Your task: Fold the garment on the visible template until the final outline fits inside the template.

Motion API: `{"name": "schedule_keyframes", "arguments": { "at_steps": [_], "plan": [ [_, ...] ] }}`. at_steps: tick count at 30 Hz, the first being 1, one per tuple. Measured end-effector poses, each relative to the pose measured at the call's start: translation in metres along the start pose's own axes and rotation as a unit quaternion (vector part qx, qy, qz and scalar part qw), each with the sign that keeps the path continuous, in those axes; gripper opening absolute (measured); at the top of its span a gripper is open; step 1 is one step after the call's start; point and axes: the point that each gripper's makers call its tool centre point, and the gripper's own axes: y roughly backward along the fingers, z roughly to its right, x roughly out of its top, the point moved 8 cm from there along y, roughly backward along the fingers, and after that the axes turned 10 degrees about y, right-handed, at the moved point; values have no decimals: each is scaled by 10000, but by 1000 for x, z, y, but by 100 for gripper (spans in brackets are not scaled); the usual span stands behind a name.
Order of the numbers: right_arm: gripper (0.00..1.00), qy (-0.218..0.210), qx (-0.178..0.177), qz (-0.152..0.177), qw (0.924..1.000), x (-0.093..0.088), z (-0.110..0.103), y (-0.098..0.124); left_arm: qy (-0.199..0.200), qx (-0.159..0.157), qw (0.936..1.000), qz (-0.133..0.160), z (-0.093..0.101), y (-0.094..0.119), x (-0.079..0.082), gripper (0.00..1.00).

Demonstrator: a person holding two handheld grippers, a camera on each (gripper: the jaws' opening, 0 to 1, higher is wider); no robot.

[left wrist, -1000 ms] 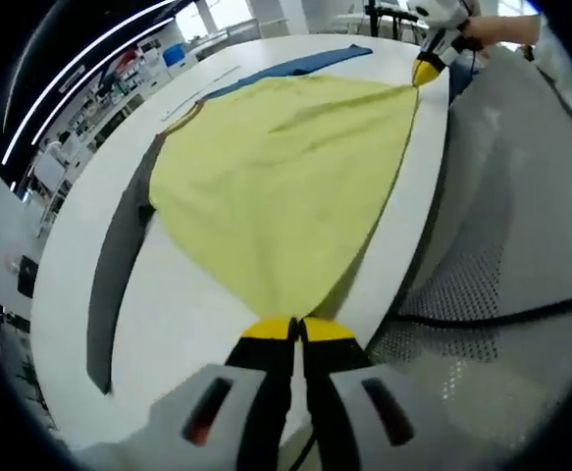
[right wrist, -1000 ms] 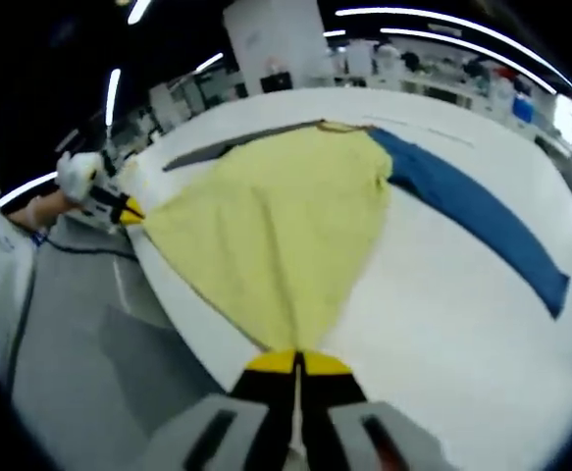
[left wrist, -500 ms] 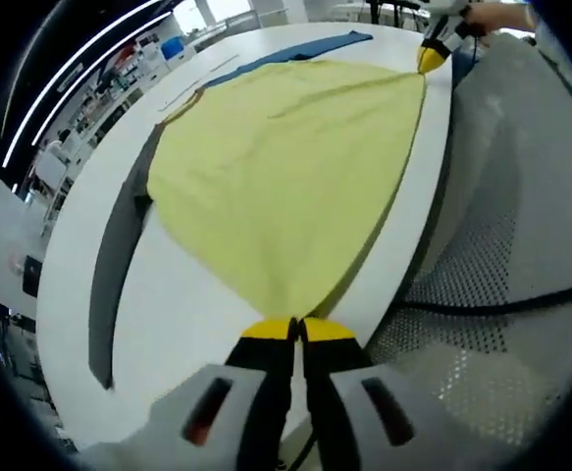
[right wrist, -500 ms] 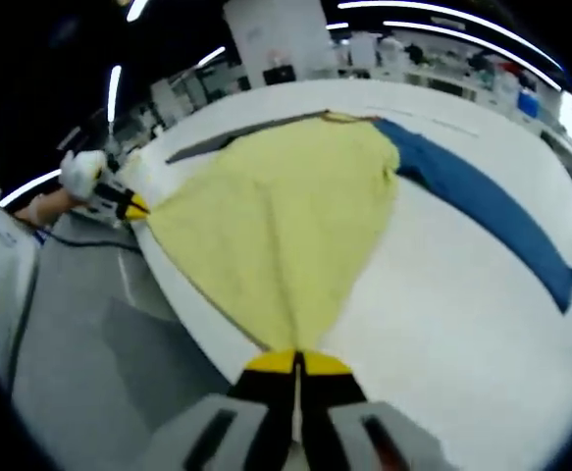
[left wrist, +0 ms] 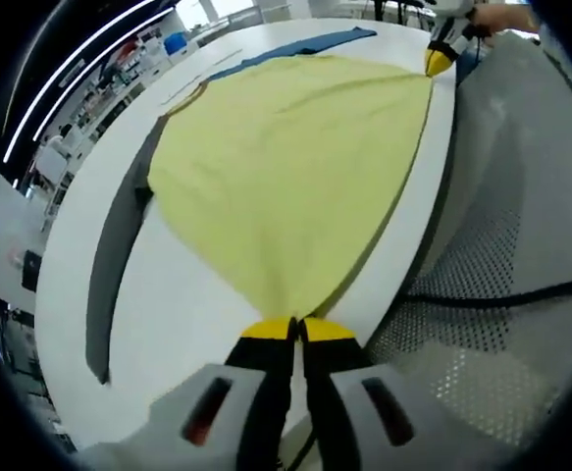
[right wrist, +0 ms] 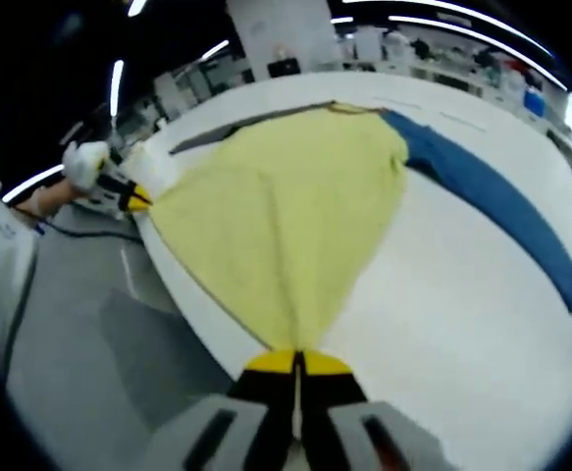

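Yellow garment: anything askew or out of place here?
Nothing damaged. The yellow garment is stretched taut between the left gripper and right gripper, its near edge hanging past the white table edge. Grey sleeve and blue sleeve lie flat.

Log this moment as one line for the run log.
left gripper: shut on yellow fabric garment corner | right gripper: shut on other corner | garment: stretched between them over white table | blue sleeve: flat

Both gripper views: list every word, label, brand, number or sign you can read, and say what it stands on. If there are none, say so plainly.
None can be read.
The yellow garment, the white table and both grippers, left and right, carry no legible text.
The shelves in the background are too small and blurred to read.
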Motion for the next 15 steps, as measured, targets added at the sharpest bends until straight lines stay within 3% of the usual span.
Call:
{"name": "schedule_keyframes", "arguments": {
  "at_steps": [6, 12, 15],
  "plan": [
    [0, 101, 33, 115, 9999, 1, -1, 5, 626, -228, 9974, 265, -3, 4, -3, 3],
    [17, -119, -16, 614, 9980, 12, 7, 13, 1272, -323, 9879, 827, -17, 17, 1, 23],
    [30, -160, -117, 790, 9967, 16, 14, 16, 1633, -357, 9778, 1263, -24, 28, 14, 34]
  ]
}}
